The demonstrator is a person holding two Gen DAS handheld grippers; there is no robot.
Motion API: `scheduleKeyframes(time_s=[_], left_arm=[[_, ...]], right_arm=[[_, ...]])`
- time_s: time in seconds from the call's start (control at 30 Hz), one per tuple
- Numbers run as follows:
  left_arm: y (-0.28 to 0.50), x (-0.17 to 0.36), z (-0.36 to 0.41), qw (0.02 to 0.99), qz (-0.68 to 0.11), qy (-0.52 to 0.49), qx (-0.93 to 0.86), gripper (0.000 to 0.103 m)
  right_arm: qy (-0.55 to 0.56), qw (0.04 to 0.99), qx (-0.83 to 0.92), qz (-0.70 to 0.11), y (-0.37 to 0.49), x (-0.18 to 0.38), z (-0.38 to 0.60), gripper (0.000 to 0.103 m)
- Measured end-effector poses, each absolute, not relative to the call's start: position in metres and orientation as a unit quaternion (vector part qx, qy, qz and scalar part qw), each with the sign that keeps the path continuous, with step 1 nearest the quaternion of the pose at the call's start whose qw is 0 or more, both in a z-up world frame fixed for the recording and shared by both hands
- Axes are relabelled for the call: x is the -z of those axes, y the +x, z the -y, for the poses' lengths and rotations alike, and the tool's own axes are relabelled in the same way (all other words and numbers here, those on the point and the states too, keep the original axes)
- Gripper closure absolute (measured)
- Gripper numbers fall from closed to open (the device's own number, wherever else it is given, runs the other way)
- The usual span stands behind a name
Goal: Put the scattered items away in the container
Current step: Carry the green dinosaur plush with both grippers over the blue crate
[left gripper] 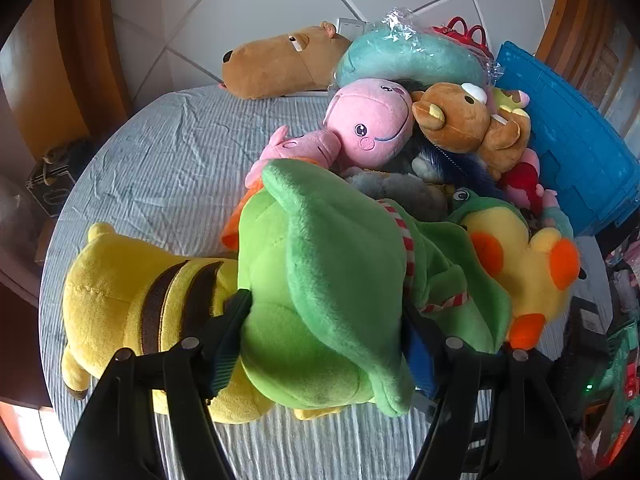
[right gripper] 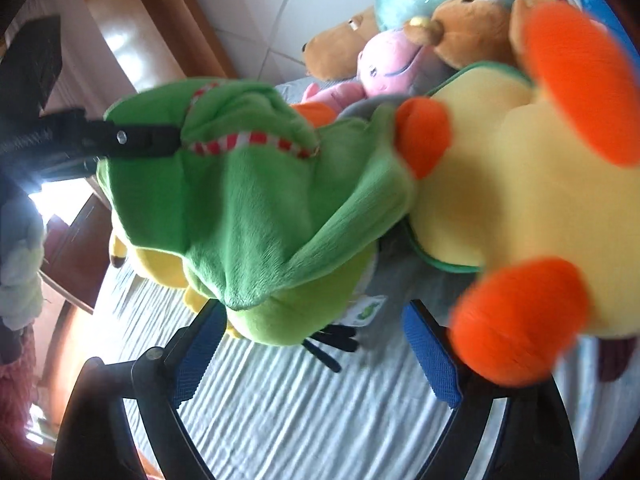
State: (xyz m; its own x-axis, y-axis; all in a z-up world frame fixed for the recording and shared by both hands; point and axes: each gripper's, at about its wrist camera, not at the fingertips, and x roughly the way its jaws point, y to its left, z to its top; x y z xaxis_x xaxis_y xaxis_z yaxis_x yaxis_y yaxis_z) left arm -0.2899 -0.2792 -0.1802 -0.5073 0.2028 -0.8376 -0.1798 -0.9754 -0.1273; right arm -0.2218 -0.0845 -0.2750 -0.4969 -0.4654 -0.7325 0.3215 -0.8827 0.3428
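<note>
My left gripper is shut on a green plush toy with a red-and-white striped collar, held above the striped bed. The same green plush fills the right wrist view, with the left gripper's finger pressed into its side. My right gripper is open, its jaws wide apart below the green plush, nothing clamped. A yellow duck plush with orange feet hangs close on the right; it also shows in the left wrist view. The blue container stands at the right, piled with plush toys.
A yellow plush with brown stripes lies on the bed at the left. A brown capybara plush, a teal cushion in plastic wrap, a pink plush and a brown bear sit by the container. The wooden bed frame rises behind.
</note>
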Motion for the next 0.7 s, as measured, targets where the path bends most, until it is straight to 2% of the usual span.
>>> scheduleKeyframes(time_s=[0.13, 0.17, 0.2, 0.23, 0.27, 0.3, 0.33, 0.37, 0.4, 0.47, 0.7], left_arm=[[-0.291, 0.182, 0.278, 0.118, 0.0, -0.48, -0.869, 0.031], [-0.291, 0.183, 0.279, 0.117, -0.001, -0.478, -0.87, 0.029], [-0.293, 0.185, 0.279, 0.119, -0.001, -0.478, -0.87, 0.027], [-0.295, 0.188, 0.279, 0.121, -0.001, -0.48, -0.869, 0.02], [-0.297, 0.192, 0.279, 0.124, 0.001, -0.485, -0.866, 0.019], [-0.297, 0.193, 0.279, 0.125, 0.0, -0.484, -0.866, 0.019], [-0.296, 0.194, 0.279, 0.126, 0.0, -0.482, -0.867, 0.026], [-0.292, 0.19, 0.277, 0.126, -0.008, -0.473, -0.872, 0.032], [-0.288, 0.184, 0.277, 0.129, -0.008, -0.469, -0.874, 0.034], [-0.281, 0.17, 0.279, 0.138, -0.001, -0.461, -0.876, 0.036], [-0.245, 0.102, 0.284, 0.177, 0.035, -0.414, -0.892, 0.036]], right_arm=[[0.436, 0.224, 0.865, 0.108, -0.248, 0.294, 0.1, 0.013], [0.429, 0.22, 0.869, 0.113, -0.254, 0.298, 0.102, 0.011], [0.424, 0.214, 0.872, 0.115, -0.259, 0.301, 0.103, 0.004], [0.423, 0.212, 0.873, 0.118, -0.265, 0.306, 0.103, 0.001], [0.425, 0.218, 0.87, 0.124, -0.272, 0.312, 0.104, 0.0], [0.427, 0.222, 0.867, 0.128, -0.277, 0.317, 0.105, 0.001], [0.425, 0.221, 0.87, 0.116, -0.277, 0.313, 0.108, 0.005], [0.422, 0.22, 0.873, 0.105, -0.277, 0.309, 0.112, 0.013], [0.419, 0.218, 0.876, 0.094, -0.276, 0.305, 0.115, 0.019], [0.411, 0.214, 0.882, 0.082, -0.271, 0.293, 0.116, 0.021], [0.373, 0.202, 0.904, 0.053, -0.235, 0.218, 0.101, 0.022]])
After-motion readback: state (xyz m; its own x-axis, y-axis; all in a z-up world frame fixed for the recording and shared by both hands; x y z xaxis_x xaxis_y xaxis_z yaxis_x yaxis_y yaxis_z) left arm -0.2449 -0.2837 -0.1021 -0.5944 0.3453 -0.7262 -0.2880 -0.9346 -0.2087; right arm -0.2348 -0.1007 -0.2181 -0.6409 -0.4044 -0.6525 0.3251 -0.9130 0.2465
